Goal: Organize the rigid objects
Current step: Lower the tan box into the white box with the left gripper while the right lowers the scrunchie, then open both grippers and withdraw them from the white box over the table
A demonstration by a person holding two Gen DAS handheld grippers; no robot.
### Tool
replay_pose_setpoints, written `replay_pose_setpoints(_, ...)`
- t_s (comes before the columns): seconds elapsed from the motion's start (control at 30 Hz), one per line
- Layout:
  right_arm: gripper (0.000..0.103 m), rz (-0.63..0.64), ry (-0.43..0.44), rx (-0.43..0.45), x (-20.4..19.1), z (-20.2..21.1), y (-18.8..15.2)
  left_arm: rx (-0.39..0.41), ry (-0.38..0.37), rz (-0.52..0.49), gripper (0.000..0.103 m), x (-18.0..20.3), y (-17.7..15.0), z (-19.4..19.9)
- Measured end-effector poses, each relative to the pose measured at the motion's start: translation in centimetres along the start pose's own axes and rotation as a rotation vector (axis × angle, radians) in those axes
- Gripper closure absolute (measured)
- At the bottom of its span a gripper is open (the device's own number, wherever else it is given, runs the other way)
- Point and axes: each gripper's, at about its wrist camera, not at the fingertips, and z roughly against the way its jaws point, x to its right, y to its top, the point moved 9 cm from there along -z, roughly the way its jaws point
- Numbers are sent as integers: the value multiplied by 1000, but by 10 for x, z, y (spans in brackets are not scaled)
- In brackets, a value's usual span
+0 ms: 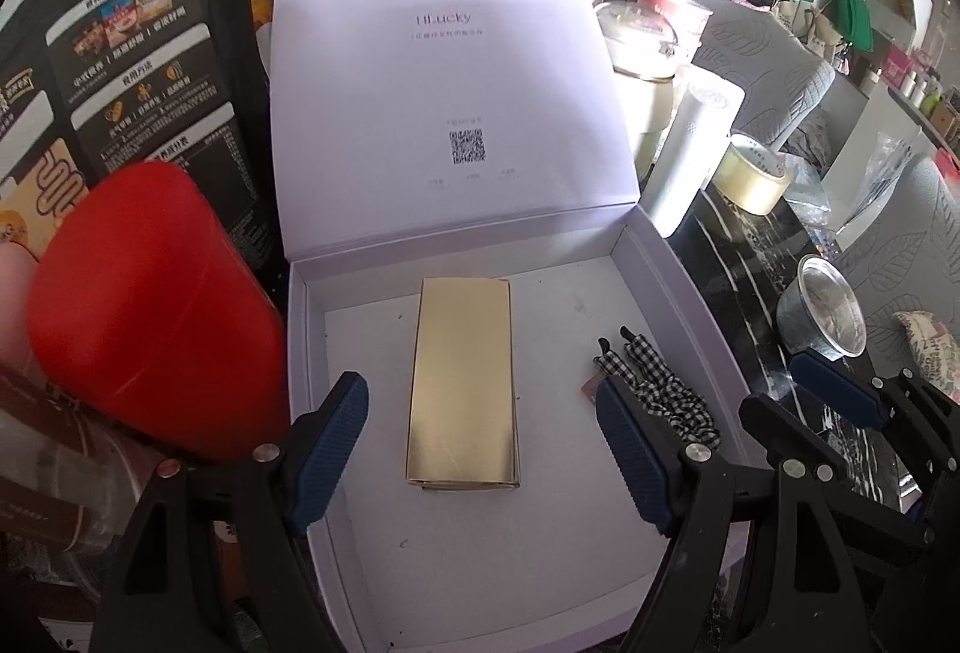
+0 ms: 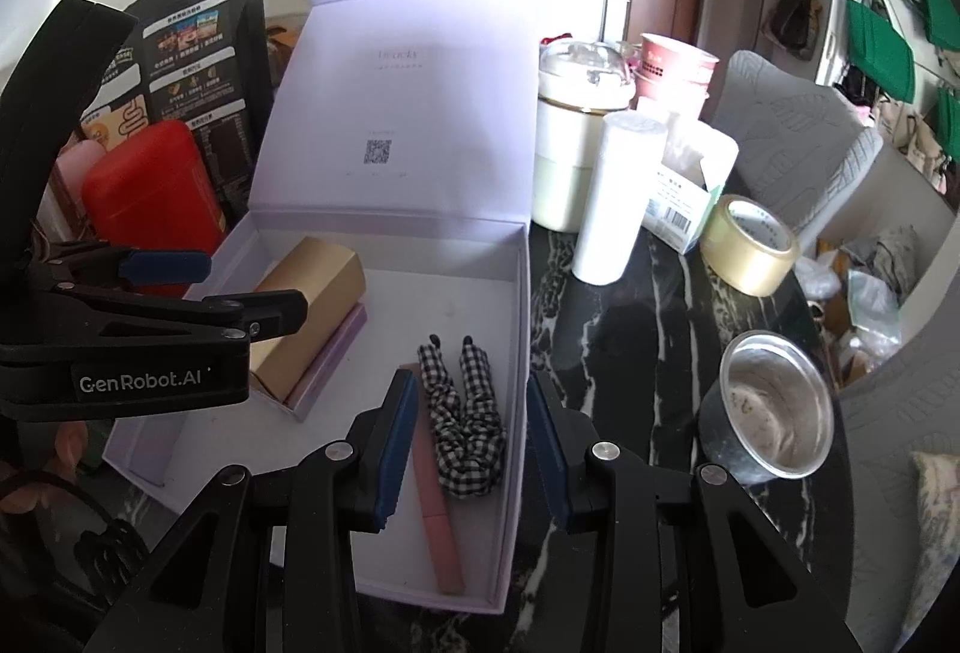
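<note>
Black marbled desk (image 2: pixel 630 341) carries an open white gift box (image 1: pixel 678 293), its lid (image 1: pixel 450 101) standing upright behind. Inside, near the middle, I see a shiny gold carton (image 1: pixel 462 383) lying flat on a thin lilac box (image 2: pixel 330 359); beside it lie a checked scrunchie (image 2: pixel 468 425) and a pink case (image 2: pixel 435 509). My left gripper (image 1: pixel 480 449) hovers over the carton, jaws wide apart, holding nothing. My right gripper (image 2: pixel 471 449) sits part open above the scrunchie and the box wall, pads touching nothing. Lid print is too faint to read. Red canister (image 1: pixel 156 311) crowds the box's left side; tape roll (image 2: pixel 750 245), white cylinder (image 2: pixel 618 197) and steel cup (image 2: pixel 774 413) stand to the right.
</note>
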Motion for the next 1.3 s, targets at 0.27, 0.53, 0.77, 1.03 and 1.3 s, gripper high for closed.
replay_pose_setpoints(0.27,61,-8,-27,38,6,31,4,61,12,-13,20,7,6,34)
replay_pose_setpoints(0.53,52,-19,-58,85,14,67,6,105,18,-48,19,18,6,63)
replay_pose_setpoints(0.77,43,-38,-95,118,25,97,2,149,4,-76,0,32,5,89)
replay_pose_setpoints(1.03,39,-45,-131,155,33,133,-8,178,-38,-102,0,49,-5,116)
replay_pose_setpoints(1.3,36,-63,-157,191,37,167,-22,196,-74,-134,0,68,-22,140)
